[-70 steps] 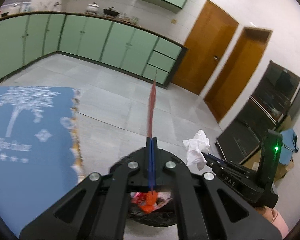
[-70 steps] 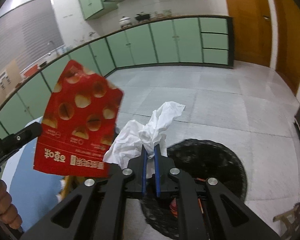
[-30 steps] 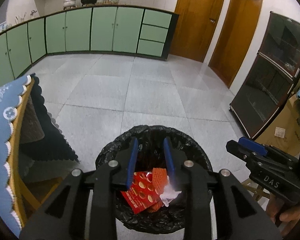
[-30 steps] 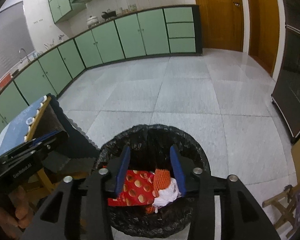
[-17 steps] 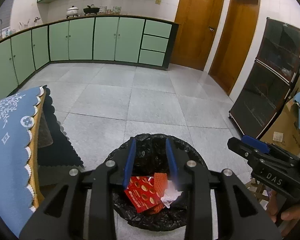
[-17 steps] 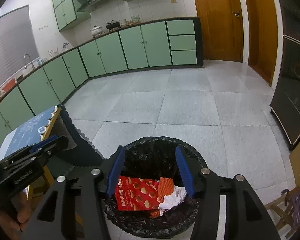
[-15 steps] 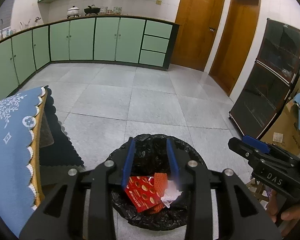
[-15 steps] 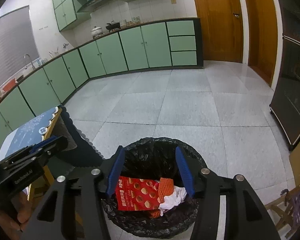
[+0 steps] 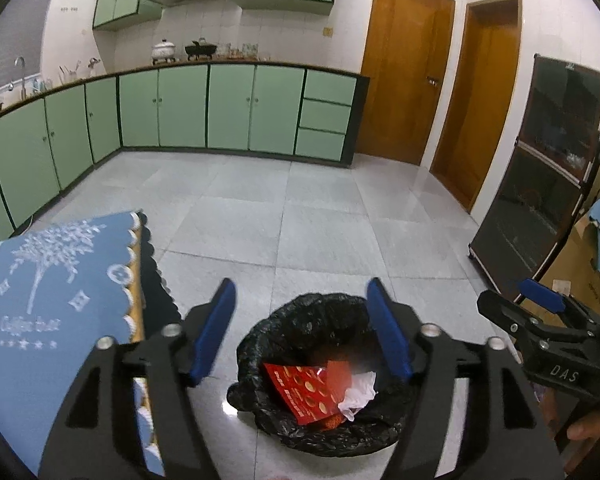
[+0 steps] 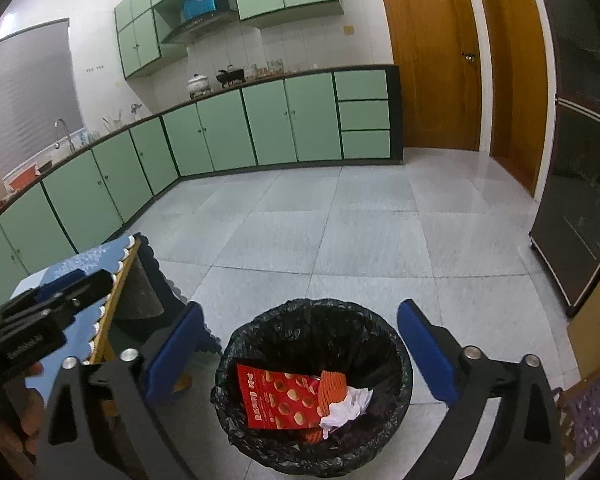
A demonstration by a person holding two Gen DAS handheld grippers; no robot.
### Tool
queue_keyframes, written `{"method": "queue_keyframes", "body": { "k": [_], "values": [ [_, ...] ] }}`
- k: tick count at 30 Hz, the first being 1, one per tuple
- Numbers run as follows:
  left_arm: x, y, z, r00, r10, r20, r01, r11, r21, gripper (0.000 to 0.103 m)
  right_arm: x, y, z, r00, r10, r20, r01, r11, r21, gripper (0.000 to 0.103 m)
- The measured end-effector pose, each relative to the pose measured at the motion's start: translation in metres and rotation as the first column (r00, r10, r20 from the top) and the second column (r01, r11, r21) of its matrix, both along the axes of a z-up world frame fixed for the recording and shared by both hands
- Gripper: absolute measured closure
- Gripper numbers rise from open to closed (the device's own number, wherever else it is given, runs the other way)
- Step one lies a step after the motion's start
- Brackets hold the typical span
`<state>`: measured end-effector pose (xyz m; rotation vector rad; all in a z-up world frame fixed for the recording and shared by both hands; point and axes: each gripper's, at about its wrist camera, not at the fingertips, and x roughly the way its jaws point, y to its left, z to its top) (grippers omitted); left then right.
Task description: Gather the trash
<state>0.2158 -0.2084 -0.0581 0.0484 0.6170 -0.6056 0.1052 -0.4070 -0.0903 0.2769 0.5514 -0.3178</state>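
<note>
Nearest the lens on the left wrist view, the left claw (image 9: 300,324) stands wide apart and grips nothing, its blue pads (image 9: 214,336) splayed to either side above the bin. On the right wrist view the right claw (image 10: 302,356) is likewise spread wide and empty, one blue pad at each side of the bin's rim.

Just below and between the fingers sits the trash bin (image 10: 396,344), lined with a black bag (image 9: 292,332) and standing on the pale tiled floor (image 9: 308,224). Inside it lie a red snack packet (image 10: 278,398) printed with round biscuits, an orange foam net (image 10: 332,386) and a crumpled white tissue (image 10: 346,406), the tissue touching the net and resting partly on the packet. All three pieces are within the bag, apart from both claws.

Left of the bin is a surface covered by a blue cloth (image 9: 48,280) with a white tree print and a scalloped edge; its dark skirt hangs near the bin. From the left wrist view the right claw shows at the right edge (image 9: 540,320), and from the right wrist view the left claw shows at the left edge (image 10: 52,304), over the blue cloth.

Farther off, green cabinets (image 10: 260,128) run along the wall under a counter holding a white pot (image 10: 198,80) and a dark pan. Two wooden doors (image 9: 404,68) stand beyond, with a dark glass-fronted cabinet (image 9: 540,184) at the right.
</note>
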Motion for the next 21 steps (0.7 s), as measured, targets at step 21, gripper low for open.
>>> {"method": "queue_keyframes", "body": {
  "k": [21],
  "values": [
    [-0.057,0.097,0.073,0.987,0.14,0.084,-0.138,0.99,-0.024,0.009,-0.04,0.078,0.065,0.993,0.086,0.077,-0.084,0.996,-0.032,0.006]
  ]
}}
